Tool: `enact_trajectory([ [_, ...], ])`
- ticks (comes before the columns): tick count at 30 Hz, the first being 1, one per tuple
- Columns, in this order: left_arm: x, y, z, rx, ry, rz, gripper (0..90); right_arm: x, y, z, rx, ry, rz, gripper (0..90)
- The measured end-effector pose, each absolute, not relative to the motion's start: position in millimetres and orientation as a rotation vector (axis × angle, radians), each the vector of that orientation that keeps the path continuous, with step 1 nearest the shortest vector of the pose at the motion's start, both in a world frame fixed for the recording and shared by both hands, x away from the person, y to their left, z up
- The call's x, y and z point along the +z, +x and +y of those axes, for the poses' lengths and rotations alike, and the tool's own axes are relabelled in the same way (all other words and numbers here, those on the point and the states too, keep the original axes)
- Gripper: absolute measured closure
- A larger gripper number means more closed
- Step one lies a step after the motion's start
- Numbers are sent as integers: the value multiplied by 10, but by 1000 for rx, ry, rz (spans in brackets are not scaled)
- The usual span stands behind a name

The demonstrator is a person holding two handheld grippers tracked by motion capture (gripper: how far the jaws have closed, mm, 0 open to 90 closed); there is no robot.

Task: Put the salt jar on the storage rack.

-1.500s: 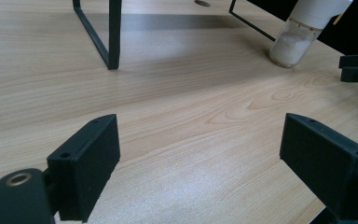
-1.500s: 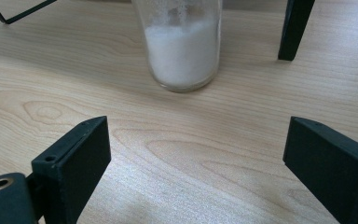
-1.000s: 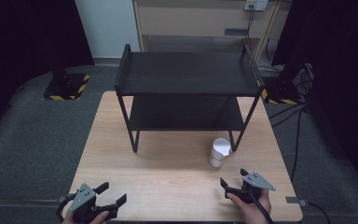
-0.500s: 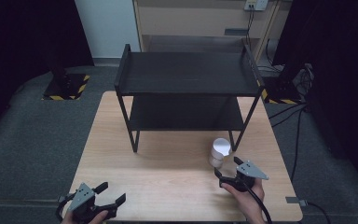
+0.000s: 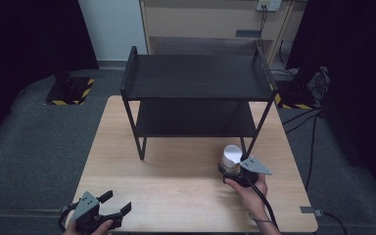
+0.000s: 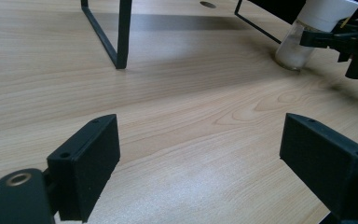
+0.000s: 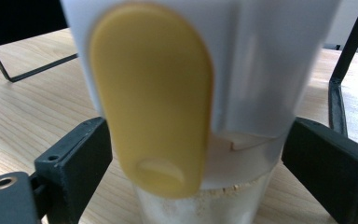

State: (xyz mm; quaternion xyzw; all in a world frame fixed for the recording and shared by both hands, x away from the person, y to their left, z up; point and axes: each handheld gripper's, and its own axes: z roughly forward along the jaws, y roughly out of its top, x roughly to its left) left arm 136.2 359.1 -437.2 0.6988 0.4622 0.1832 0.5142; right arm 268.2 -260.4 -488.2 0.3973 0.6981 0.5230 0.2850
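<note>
Wooden tabletop (image 5: 176,186) carries a black two-tier rack (image 5: 196,83), and just beside its front right leg (image 5: 255,128) stands a clear shaker (image 5: 230,159) with a white cap and a yellow flip tab (image 7: 154,98), holding pale powder low down. The right claw (image 5: 232,175) sits around the shaker, jaws set wide on either side of the cap; from the close view they seem just short of touching, though blur makes that hard to judge.

The risk, as I read it: the shaker is tall and narrow, so an off-centre squeeze or a nudge forward could tip it or knock it against the leg. The tab could also pop open and spill powder.

The right hand (image 5: 248,192) reaches forward, claw level. The left claw (image 5: 108,209) rests at the near left edge, wide open, empty, well apart.
</note>
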Motion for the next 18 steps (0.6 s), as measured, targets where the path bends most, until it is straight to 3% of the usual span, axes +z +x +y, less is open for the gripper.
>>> enact_trajectory([
  [11,-4373,1359,3593,437,1677,1109,112,-4932,2647,-2633,1386,1025,1871,296],
  [18,-4371,1357,3591,441,1678,1111,112,-4976,2630,-2622,1395,1009,1853,311],
])
